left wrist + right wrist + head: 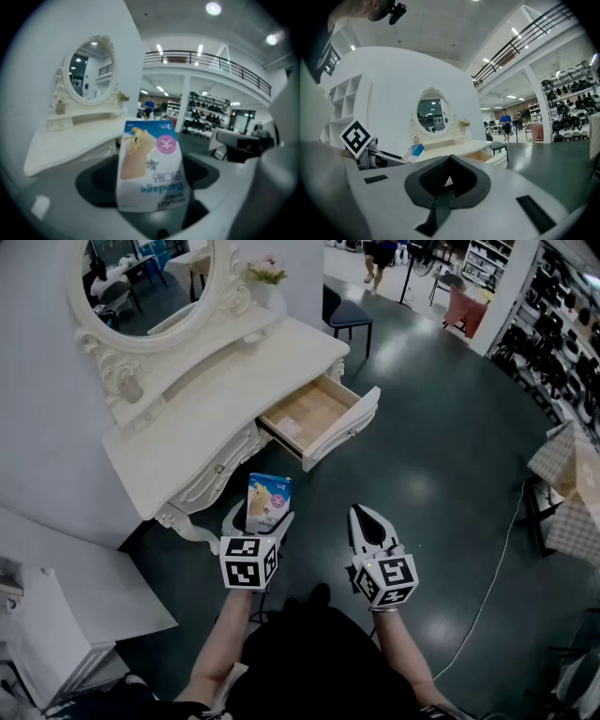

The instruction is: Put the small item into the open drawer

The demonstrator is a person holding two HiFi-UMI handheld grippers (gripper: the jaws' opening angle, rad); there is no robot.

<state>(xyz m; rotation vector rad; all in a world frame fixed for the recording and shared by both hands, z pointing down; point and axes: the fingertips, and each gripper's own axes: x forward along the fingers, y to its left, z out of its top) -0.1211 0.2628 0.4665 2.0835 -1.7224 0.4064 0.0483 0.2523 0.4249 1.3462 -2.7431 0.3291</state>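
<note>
A: In the head view, where is the bandage box (270, 495)?
B: It is clamped in the left gripper (260, 515), with its long side along the jaws. The open drawer (319, 416) lies ahead, slightly right and well apart.
A: The left gripper view?
B: Both jaws press on the box, and its print is upside down.
A: The right gripper view?
B: The right gripper (450, 159) has its jaws together and is empty. The left one is nearer, I judge.

The small pack (149, 159) is carrying the word "Bandage" in blue letters, and it is reading upside down in the left gripper view. A pink round sign (167, 145) is showing on the pack too. The smaller print is coming out too blurred to read.
</note>
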